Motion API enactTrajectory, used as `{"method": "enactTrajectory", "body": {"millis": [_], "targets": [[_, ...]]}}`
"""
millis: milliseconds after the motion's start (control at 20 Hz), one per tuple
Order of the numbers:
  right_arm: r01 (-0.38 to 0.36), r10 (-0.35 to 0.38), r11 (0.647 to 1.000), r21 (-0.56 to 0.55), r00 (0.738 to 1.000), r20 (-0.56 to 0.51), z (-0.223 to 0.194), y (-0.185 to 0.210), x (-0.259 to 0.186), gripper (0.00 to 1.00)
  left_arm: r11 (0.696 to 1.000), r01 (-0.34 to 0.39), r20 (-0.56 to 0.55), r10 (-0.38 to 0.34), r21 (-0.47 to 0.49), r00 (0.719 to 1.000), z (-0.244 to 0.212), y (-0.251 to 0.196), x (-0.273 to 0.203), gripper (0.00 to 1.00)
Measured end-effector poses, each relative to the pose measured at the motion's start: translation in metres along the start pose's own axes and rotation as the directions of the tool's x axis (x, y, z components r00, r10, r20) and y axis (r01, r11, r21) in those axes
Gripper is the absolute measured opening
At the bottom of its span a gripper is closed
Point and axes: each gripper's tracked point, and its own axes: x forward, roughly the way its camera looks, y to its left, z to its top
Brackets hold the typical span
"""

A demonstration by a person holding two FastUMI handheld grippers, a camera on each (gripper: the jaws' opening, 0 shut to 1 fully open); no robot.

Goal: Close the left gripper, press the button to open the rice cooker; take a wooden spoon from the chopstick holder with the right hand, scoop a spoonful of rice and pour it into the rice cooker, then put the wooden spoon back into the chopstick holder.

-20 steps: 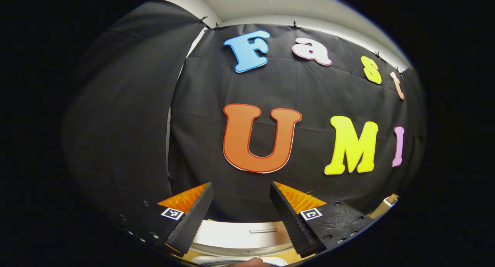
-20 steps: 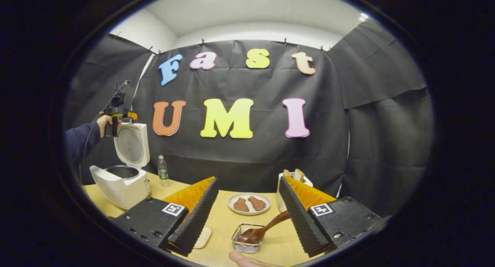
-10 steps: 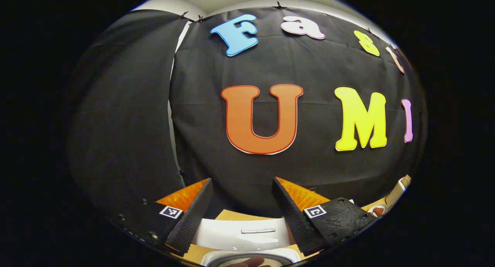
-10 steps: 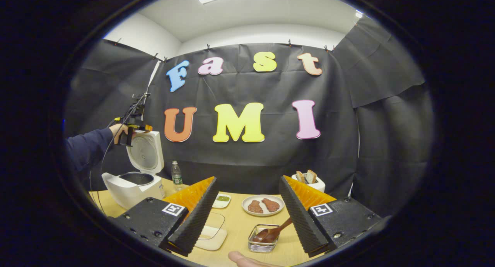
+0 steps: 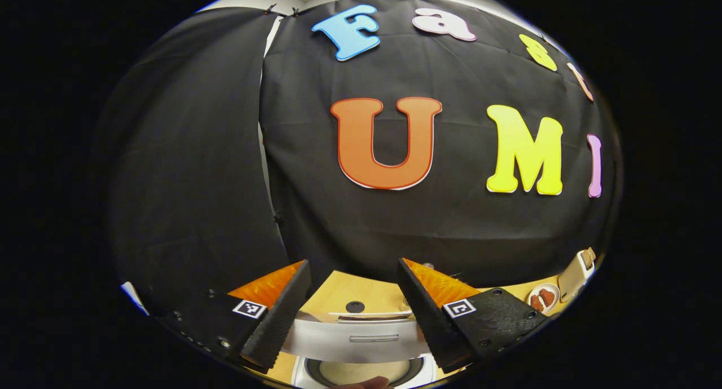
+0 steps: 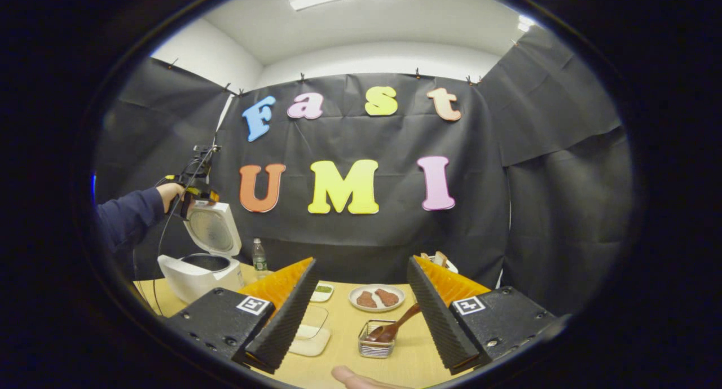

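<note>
We find the rice cooker (image 6: 200, 273) at the left end of the tabletop (image 6: 344, 361) in the right gripper view, white, with its lid (image 6: 214, 231) raised and the dark inner pot exposed. In the left gripper view the same rice cooker (image 5: 361, 344) lies directly below the left tongs (image 5: 352, 304), its lid edge crossing between the two fingers. The left tongs stand open with nothing between them. In the right gripper view we see these left tongs (image 6: 194, 189) farther off, held by a hand (image 6: 169, 194) in a dark blue sleeve just above the lid's top edge. The wooden spoon (image 6: 395, 327) rests tilted in the chopstick holder (image 6: 377, 344), a small wire basket near the tabletop's middle. The right tongs (image 6: 361, 313) hang open above it, apart from the spoon. Behind the holder sits a plate (image 6: 376, 299) with two brown pieces of food; a small dish (image 6: 322, 290) with green contents, a clear tray (image 6: 310, 335) and a bottle (image 6: 259, 257) stand nearby. Each finger block carries a square black-and-white marker; we can read no brand or label on the cooker or bottle.
</note>
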Motion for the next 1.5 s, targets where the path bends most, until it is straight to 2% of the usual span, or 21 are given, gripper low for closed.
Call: {"method": "enactTrajectory", "body": {"millis": [150,450,500,550,600,1150,1500], "targets": [[-0.009,0.009,1.000,0.000,1.000,0.016,0.005,0.006,-0.019,1.00,1.000,0.019,-0.066,-0.019,0.004,0.998,-0.031,-0.005,-0.019,0.98],[-0.023,0.025,0.999,0.038,0.999,-0.048,-0.016,0.008,-0.037,1.00,0.998,0.055,-0.225,-0.050,0.015,0.973,-0.114,-0.010,-0.053,0.94],[-0.024,0.026,0.999,0.047,0.998,-0.059,-0.019,0.007,-0.039,1.00,0.998,0.059,-0.225,-0.052,0.022,0.973,-0.121,-0.008,-0.058,0.95],[-0.025,0.029,0.998,0.058,0.997,-0.069,-0.022,0.007,-0.042,1.00,0.998,0.061,-0.245,-0.055,0.017,0.968,-0.130,-0.007,-0.062,1.00],[-0.027,0.033,0.997,0.069,0.996,-0.078,-0.024,0.006,-0.044,1.00,0.998,0.065,-0.255,-0.060,0.013,0.965,-0.136,-0.008,-0.067,0.95],[-0.043,0.051,0.995,0.088,0.995,-0.089,-0.032,0.009,-0.056,1.00,0.993,0.116,-0.406,-0.093,0.032,0.909,-0.204,-0.016,-0.105,0.96],[-0.008,0.020,0.995,0.101,0.993,-0.117,-0.048,-0.003,-0.056,1.00,0.993,0.109,-0.344,-0.087,0.044,0.935,-0.213,-0.018,-0.113,0.96]]}}
